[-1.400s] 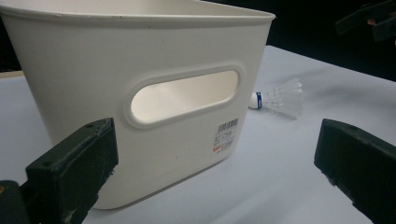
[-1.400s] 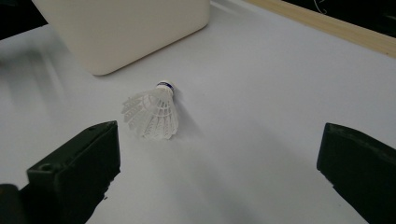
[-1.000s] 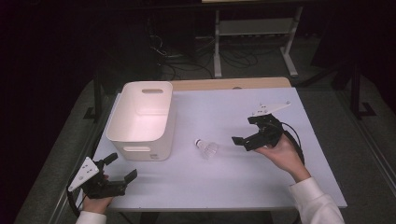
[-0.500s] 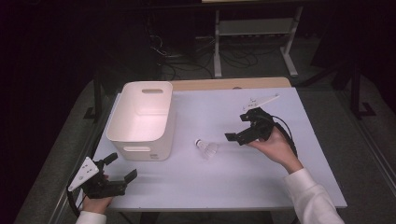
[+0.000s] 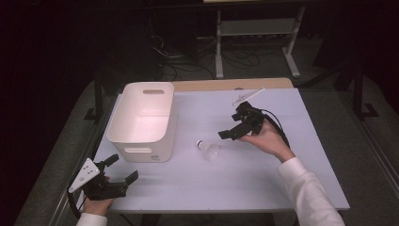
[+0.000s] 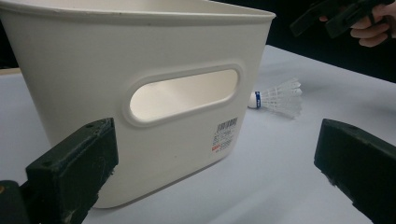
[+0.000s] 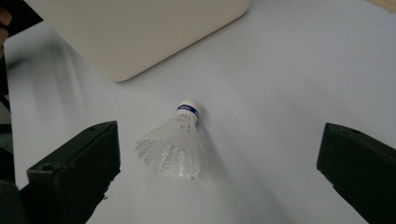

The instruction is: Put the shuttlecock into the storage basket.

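Right gripper (image 5: 234,132) fingers apart above shuttlecock (image 5: 208,150) — not touching, left gripper (image 5: 123,170) fingers apart beside white bin (image 5: 141,149)

Darkened lab or test room, lit white work table (image 5: 263,183) on grey floor, metal equipment rack (image 5: 256,33) behind, loose cables (image 5: 181,61) trailing across floor.
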Demonstrator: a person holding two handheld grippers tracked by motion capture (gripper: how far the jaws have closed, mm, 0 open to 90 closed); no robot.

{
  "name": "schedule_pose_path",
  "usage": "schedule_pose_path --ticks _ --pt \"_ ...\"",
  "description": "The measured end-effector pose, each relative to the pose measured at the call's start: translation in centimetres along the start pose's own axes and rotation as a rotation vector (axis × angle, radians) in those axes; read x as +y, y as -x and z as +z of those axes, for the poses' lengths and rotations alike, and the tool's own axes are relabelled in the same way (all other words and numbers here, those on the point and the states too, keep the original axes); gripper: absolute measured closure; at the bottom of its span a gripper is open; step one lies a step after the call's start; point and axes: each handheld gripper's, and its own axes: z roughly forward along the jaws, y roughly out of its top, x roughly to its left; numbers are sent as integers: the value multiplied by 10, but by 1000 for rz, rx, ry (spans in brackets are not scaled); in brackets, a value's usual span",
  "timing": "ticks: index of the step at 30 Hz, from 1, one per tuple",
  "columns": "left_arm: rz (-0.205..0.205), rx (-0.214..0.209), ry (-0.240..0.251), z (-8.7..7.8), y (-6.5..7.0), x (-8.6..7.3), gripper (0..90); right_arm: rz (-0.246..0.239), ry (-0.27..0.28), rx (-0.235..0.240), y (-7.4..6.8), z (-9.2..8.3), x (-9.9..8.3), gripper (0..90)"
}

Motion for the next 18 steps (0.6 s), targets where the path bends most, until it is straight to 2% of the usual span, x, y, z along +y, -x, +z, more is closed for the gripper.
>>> schedule_pose_path --ticks 2,9,18 --pt "3 1 -1 0 0 0 0 -15 -6 3 2 4 2 0" --pt "-5 -1 8 0 0 0 0 -8 -50 18 6 22 7 0" --pt "-9 1 7 0 -1 0 0 -17 -78 39 10 33 14 0"
